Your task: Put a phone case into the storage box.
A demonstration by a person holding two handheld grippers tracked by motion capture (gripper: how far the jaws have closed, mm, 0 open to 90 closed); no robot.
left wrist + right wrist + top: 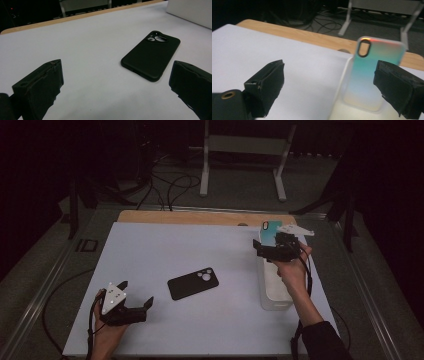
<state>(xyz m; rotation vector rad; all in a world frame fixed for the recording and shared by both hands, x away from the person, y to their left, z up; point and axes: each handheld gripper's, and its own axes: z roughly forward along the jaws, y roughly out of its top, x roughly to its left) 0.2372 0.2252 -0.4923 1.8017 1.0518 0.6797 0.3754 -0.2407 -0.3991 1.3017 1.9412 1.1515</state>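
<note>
Currently: black case (193,283) flat on counter (150,255), long axis diagonal, just right-forward of left gripper (134,296), jaws wide open, empty.

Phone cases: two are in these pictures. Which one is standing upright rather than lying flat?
The teal iridescent phone case stands upright in the white bin by the right gripper. The black phone case lies flat on the table.
</note>
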